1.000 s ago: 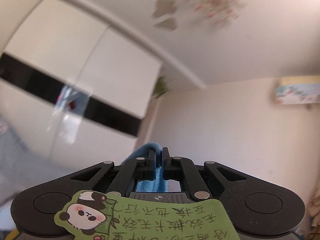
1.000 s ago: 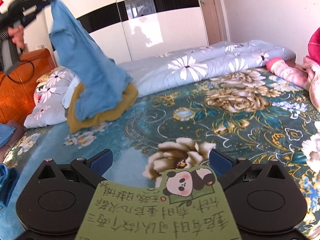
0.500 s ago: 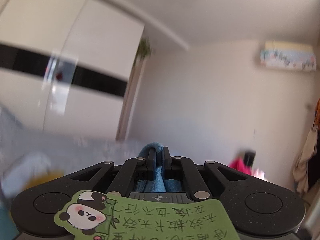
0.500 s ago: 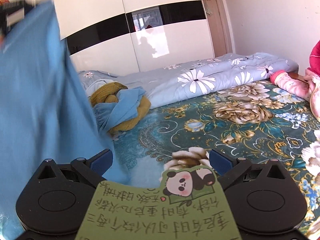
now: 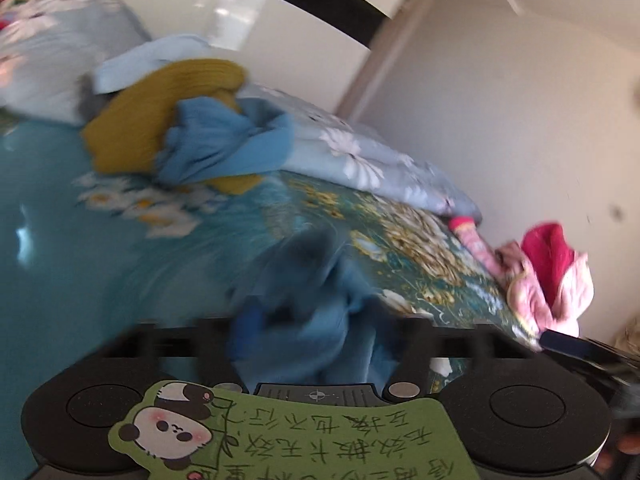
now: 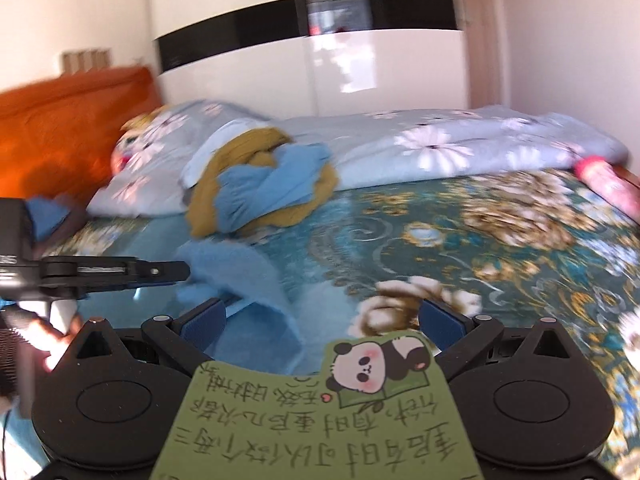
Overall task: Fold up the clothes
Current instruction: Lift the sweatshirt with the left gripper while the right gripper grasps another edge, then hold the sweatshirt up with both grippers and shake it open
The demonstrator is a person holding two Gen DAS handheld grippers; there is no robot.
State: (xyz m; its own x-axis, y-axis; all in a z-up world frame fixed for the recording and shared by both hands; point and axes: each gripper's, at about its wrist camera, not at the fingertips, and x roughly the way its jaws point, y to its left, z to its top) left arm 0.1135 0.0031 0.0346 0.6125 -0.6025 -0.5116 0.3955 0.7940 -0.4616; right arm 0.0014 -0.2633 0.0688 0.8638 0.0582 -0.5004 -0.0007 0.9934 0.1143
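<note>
A blue garment (image 5: 320, 280) lies crumpled on the teal flowered bedspread (image 5: 120, 248). In the left wrist view it bunches up between the jaws of my left gripper (image 5: 318, 330), which are opening and stand wide apart around it. The right wrist view shows the same garment (image 6: 240, 272) spread flat, with the left gripper (image 6: 176, 272) low over its left edge. My right gripper (image 6: 322, 316) is open and holds nothing, just short of the garment's near edge. A heap of mustard and blue clothes (image 6: 264, 184) sits further back.
A pale blue flowered quilt (image 6: 440, 148) runs along the far side of the bed. An orange headboard (image 6: 60, 128) stands at the left and a white wardrobe (image 6: 340, 48) behind. Pink clothing (image 5: 552, 276) lies at the bed's right edge. A hand (image 6: 52, 332) holds the left gripper.
The left gripper, shut on the blue garment and raised high, has swung down to the bed and spread its jaws. The garment now lies on the bedspread. The right gripper shifted a little.
</note>
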